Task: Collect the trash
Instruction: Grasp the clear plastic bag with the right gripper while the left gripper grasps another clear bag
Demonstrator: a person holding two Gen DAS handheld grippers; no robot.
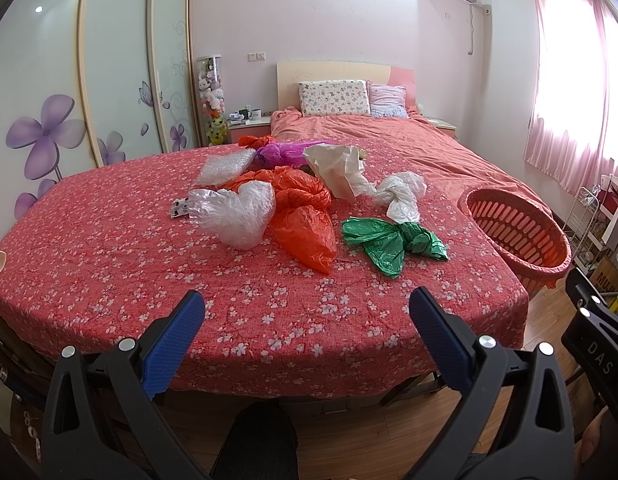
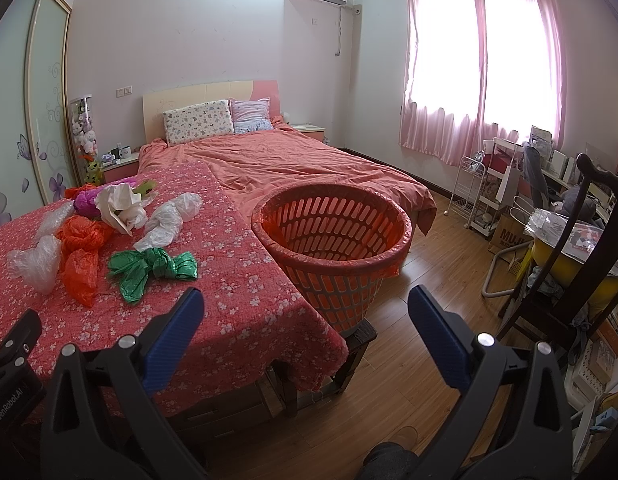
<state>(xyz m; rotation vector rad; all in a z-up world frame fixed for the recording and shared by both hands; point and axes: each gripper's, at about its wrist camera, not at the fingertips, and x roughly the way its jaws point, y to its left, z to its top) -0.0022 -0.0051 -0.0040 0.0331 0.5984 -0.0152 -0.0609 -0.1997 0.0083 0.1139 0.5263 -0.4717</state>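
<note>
My left gripper (image 1: 307, 312) stands with its fingers spread wide, holding nothing; my right gripper (image 2: 305, 310) is likewise spread and empty. Both hang short of the table's near edge.

The trash is a heap of crumpled plastic bags on the table (image 1: 109, 272), all on the side of the basket (image 2: 333, 236) away from the window. Nearest the basket lies the green bag (image 1: 393, 242), knotted at its middle; beyond it the twisted white bag (image 1: 401, 196); further off the orange bag (image 1: 305, 224), the clear bag (image 1: 237, 216), a cream bag (image 1: 337, 168), a magenta bag (image 1: 281, 152) and a sheet of bubble wrap (image 1: 225, 166).

Judgement: all are light, limp and slick, not fragile. A pinch on a flat film may slide; the knots and bunched folds offer the surest hold. The green bag's knot is my best first purchase.

The table carries a red flowered quilted cloth, soft and likely to ruck if dragged. The basket, lined in red film, stands on a low stool at the table's corner, mouth open. Behind it lies a bed (image 2: 293, 164); below, wood flooring.
</note>
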